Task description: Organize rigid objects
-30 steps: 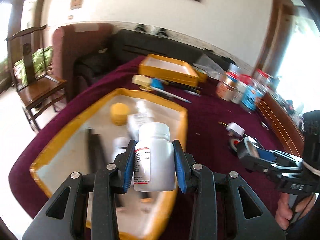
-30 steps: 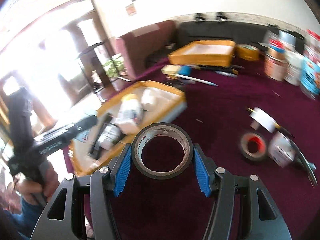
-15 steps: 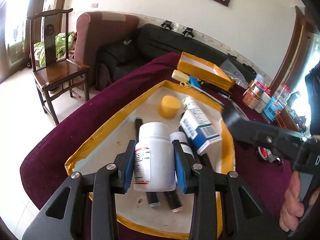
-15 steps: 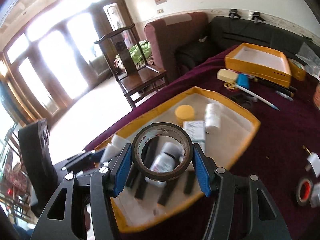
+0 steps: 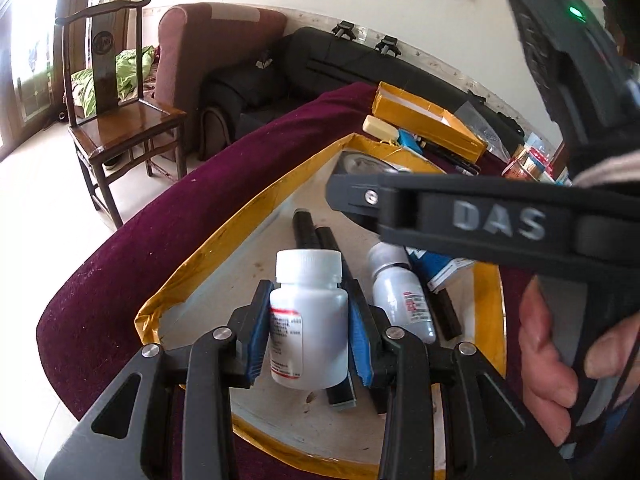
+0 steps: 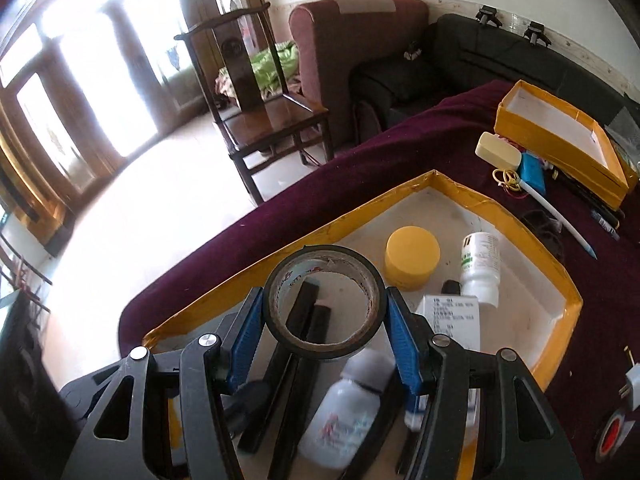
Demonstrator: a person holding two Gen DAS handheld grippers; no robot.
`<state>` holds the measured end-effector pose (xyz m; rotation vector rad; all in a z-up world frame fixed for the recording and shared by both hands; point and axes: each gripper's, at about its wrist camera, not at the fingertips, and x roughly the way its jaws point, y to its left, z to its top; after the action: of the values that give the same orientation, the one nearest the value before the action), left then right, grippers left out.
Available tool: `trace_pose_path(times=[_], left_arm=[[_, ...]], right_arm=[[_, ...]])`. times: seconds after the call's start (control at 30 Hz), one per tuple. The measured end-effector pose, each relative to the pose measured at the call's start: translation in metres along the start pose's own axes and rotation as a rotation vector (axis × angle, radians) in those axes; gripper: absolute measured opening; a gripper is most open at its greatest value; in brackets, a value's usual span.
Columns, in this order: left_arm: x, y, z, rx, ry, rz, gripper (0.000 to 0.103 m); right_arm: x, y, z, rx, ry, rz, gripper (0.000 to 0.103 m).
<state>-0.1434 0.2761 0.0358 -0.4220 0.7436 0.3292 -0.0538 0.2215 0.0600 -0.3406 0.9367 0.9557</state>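
While both loads hang over yellow-rimmed tray (image 6: 560,292), left gripper (image 5: 308,330) clamps white pill bottle (image 5: 308,320); right gripper (image 6: 326,330) clamps tape roll (image 6: 324,304). Lower tape toward bare floor at 12 o'clock, beside yellow lid (image 6: 412,258); set bottle upright, clear of black sticks (image 5: 320,240).

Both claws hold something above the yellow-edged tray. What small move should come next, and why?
Probably lower the left claw a little and set the white bottle on the bare tray floor in front of it. The bottle hangs over the tray, and the right claw with its tape roll crowds the far side.
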Motion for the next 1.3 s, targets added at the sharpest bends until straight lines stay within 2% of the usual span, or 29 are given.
trace_pose_path(times=[0.27,0.7,0.8,0.87,0.93,1.3], left_arm=[[0.004,0.0,0.002,0.023,0.007,0.032,0.033],[0.009,0.003,0.003,0.017,0.019,0.059,0.034],[0.008,0.003,0.004,0.009,0.025,0.052,0.036],[0.007,0.003,0.003,0.007,0.027,0.045,0.045],[0.005,0.003,0.003,0.007,0.026,0.048,0.049],[-0.014,-0.015,0.005,0.035,-0.009,0.051,0.049]], right_arm=[[0.025,0.001,0.002,0.0,0.054,-0.009,0.054],[0.028,-0.006,0.001,0.043,0.097,0.017,0.055],[0.024,-0.007,-0.001,0.048,0.09,0.02,0.055],[0.021,-0.007,-0.002,0.053,0.077,0.032,0.055],[0.016,-0.006,-0.003,0.054,0.067,0.04,0.055],[-0.03,-0.017,-0.019,0.079,-0.011,0.105,0.055]])
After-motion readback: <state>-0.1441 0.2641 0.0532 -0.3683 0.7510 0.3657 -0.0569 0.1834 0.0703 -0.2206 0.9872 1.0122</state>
